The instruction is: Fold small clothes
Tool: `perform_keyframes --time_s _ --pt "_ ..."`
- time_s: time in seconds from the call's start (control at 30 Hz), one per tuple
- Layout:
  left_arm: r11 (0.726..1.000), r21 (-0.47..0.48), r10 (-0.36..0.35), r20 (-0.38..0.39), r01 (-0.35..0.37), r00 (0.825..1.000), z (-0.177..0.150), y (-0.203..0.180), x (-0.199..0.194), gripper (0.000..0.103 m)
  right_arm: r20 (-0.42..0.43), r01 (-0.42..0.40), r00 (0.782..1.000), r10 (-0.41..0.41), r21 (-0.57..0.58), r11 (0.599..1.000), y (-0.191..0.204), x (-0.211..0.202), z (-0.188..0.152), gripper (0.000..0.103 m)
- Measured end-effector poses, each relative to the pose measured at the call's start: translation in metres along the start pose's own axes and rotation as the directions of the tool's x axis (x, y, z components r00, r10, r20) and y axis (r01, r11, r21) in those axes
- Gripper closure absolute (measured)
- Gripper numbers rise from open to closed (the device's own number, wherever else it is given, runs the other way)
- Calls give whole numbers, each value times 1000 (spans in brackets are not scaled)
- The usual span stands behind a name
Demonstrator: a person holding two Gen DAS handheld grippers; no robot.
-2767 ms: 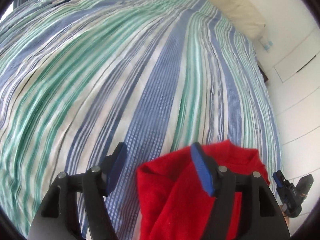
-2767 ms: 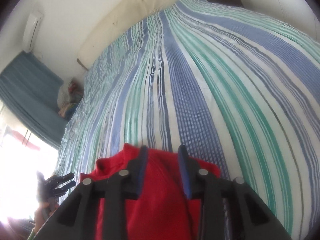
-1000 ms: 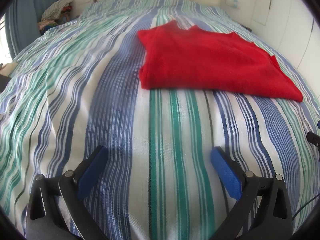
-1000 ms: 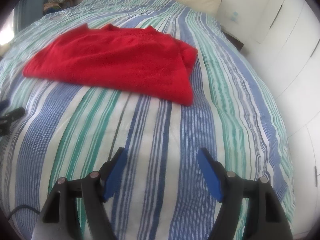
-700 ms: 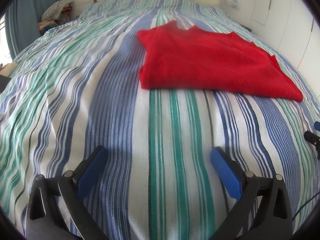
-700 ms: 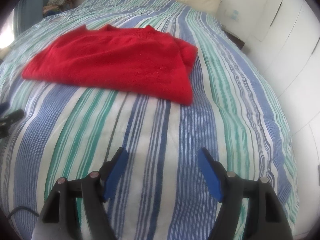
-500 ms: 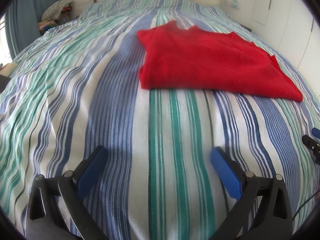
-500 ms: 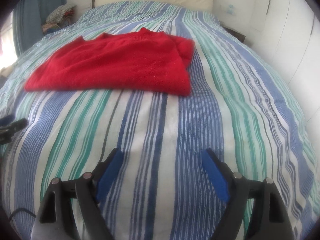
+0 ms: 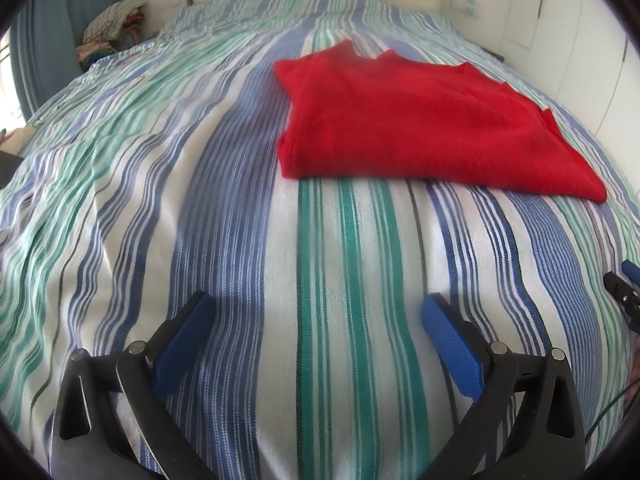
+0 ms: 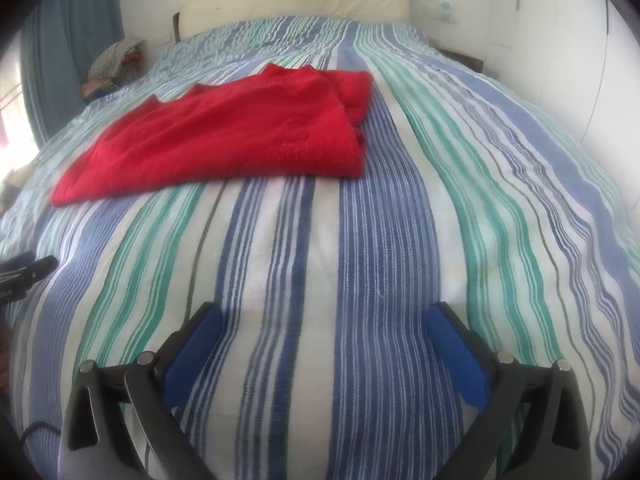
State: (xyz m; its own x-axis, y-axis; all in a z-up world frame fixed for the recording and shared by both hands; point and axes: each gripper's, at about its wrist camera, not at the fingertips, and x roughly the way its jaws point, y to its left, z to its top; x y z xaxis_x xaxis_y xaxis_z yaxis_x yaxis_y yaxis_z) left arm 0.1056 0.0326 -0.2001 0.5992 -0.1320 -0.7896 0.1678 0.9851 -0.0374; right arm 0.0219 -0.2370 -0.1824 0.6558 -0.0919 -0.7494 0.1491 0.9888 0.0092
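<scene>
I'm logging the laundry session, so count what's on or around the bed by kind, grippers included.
Red sweater: 1
Striped bedspread: 1
Cream headboard: 1
Pile of clothes beside the bed: 1
Grippers: 2, left gripper and right gripper, both open
Total: 6

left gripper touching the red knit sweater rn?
Apart. The left wrist view shows the left gripper open, with a wide stretch of bare striped bedspread between its blue fingertips and the folded red knit sweater.
</scene>
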Motion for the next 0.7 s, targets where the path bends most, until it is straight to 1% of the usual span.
perform_keyframes --time_s 0.7 --pt "1000 1 1 1 -1 1000 0 -1 0 0 13 19 1000 -19 -12 1000 2 -1 -2 1"
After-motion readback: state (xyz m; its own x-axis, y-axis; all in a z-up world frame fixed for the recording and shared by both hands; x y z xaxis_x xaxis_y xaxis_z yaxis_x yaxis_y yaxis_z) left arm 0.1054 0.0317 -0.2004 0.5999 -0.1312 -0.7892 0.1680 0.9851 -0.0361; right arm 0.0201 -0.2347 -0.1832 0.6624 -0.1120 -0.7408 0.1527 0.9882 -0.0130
